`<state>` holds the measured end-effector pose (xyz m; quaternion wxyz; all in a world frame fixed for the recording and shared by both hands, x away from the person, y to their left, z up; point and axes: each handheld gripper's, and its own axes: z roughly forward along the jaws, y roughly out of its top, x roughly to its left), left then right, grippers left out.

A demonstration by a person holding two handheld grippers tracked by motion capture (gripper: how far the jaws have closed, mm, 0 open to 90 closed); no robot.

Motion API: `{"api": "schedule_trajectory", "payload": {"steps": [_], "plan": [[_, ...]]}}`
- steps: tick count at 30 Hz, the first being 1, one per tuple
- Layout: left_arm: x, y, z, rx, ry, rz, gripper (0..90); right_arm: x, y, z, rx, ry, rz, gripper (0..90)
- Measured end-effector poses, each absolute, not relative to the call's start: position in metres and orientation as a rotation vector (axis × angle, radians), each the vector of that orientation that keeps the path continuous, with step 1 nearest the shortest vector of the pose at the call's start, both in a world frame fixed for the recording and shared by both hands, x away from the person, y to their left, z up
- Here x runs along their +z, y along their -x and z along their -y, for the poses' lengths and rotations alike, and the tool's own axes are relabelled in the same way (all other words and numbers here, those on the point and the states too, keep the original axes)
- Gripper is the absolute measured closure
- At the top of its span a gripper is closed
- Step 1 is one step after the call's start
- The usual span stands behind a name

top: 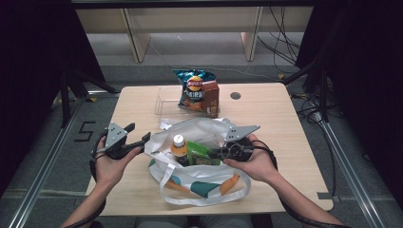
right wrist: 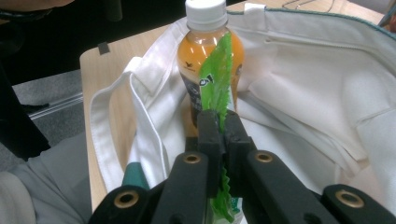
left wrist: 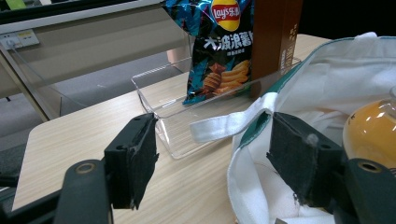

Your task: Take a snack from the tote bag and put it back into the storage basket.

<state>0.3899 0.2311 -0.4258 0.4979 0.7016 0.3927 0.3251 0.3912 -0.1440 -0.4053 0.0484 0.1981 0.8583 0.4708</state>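
The right tool (right wrist: 219, 122) is clenched on a green packet (right wrist: 215, 74), holding it on edge inside the white bag (top: 199, 130) on the near middle of the table (top: 266, 114). The left tool (left wrist: 212, 158) is released, its jaws spread at the bag's left rim, one over the table and one over the cloth. In the bag are two things: one orange drink bottle (top: 178, 148) standing upright and the packet just right of it. Farther off, a clear tray (left wrist: 161, 93) holds one chip bag (top: 194, 89) and one brown carton (top: 210, 97), side by side.
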Motion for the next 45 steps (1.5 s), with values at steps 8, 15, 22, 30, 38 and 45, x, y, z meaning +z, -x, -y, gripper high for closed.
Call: {"api": "schedule_trajectory", "payload": {"steps": [8,15,22,30,38,45], "plan": [[-0.426,-0.39,-0.231,0.785,-1.697,-0.95,31.4,-0.399,-0.389,0.147,1.474,-0.65,-2.562,90.0],[-0.426,-0.39,-0.23,0.785,-1.698,-0.95,31.4,-0.394,-0.39,0.151,1.495,-0.64,-2.52,90.0],[-0.426,-0.39,-0.232,0.789,-1.696,-0.954,31.4,-0.385,-0.391,0.154,1.516,-0.638,-2.457,90.0],[-0.425,-0.39,-0.231,0.787,-1.686,-0.95,31.4,-0.378,-0.393,0.156,1.535,-0.629,-2.412,90.0],[-0.426,-0.39,-0.231,0.786,-1.685,-0.952,31.4,-0.373,-0.395,0.158,1.547,-0.616,-2.377,90.0],[-0.424,-0.389,-0.231,0.793,-1.689,-0.955,31.5,-0.365,-0.394,0.158,1.565,-0.649,-2.384,90.0]]}}
